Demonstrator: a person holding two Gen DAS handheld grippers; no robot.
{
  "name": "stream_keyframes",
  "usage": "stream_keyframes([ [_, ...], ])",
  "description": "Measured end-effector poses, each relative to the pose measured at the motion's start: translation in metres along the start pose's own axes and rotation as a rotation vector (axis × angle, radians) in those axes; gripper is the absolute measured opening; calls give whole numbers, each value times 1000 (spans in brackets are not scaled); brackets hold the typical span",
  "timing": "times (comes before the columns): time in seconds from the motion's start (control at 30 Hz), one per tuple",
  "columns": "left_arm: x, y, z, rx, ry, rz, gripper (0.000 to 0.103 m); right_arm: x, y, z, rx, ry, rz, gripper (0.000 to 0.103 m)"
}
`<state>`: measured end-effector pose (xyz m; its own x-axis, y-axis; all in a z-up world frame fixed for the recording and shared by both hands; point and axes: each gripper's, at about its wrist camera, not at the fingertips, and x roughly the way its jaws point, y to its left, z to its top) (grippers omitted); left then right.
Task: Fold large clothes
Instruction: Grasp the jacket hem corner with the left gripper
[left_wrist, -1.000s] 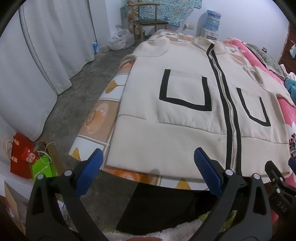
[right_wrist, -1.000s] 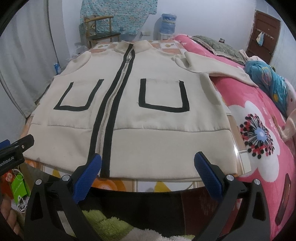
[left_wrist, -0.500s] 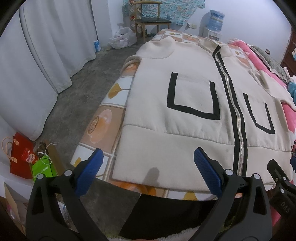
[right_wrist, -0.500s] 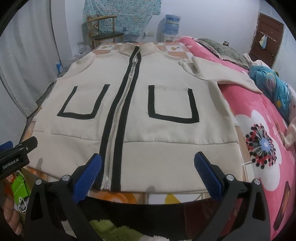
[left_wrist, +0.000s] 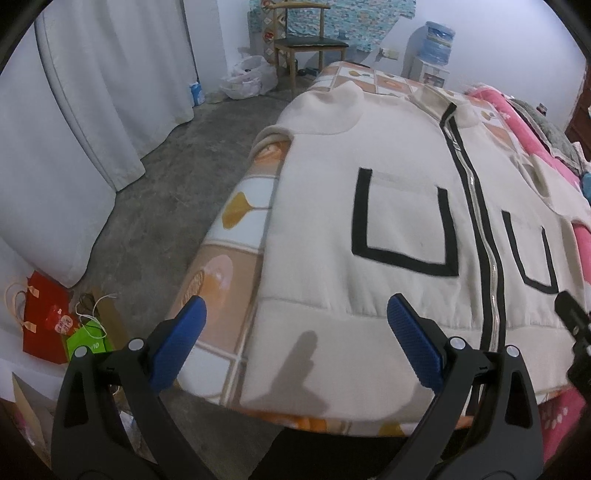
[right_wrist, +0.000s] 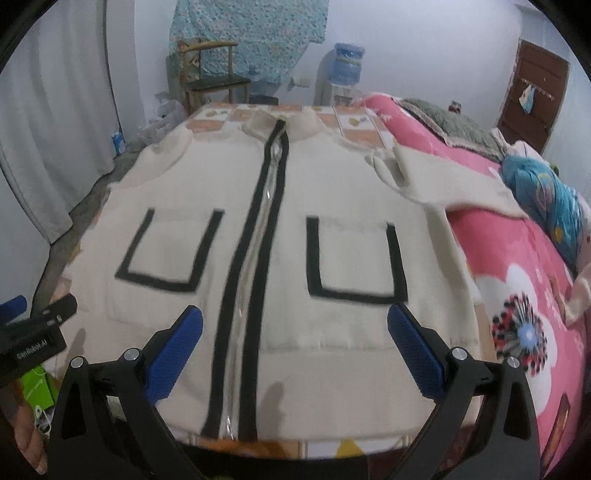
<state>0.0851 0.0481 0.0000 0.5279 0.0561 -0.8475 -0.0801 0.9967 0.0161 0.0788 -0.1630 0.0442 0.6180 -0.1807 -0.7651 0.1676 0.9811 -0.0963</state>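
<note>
Cream fleece jacket (right_wrist: 280, 229) spread flat, front up, hem at near edge of bed (left_wrist: 229, 251). Black zipper band down centre, two black-trimmed square pockets. Soft, thick cloth. Left gripper (left_wrist: 295, 343) and right gripper (right_wrist: 295, 343) gaping wide above hem, empty.

The jacket (right_wrist: 332, 192) is being smeared by motion blur in the right wrist view, its pocket outlines softened. Its near hem is being covered there by the right claw (right_wrist: 295, 350). In the left wrist view, its far sleeve (left_wrist: 554, 184) is being cut off at the right edge. The lettering on the green bag (left_wrist: 88, 341) is being rendered too small to read.
</note>
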Motion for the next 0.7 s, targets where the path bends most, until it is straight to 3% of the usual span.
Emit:
stream_keyframes([
  [0.2,11,12,31,2,-46,13,95,7,15,44,-59,-75,30,98],
  [0.3,12,31,55,11,-138,-4,95,12,23,66,-91,-125,86,98],
  [0.43,16,69,82,-8,-286,-136,95,37,38,92,-118,-104,200,98],
  [0.5,27,93,100,-51,-324,-158,95,49,48,101,-132,-89,226,98],
  [0.6,52,120,127,-85,-303,-155,95,65,67,110,-167,-73,251,98],
  [0.7,96,159,154,-210,-212,-296,95,75,82,115,-196,-58,272,98],
])
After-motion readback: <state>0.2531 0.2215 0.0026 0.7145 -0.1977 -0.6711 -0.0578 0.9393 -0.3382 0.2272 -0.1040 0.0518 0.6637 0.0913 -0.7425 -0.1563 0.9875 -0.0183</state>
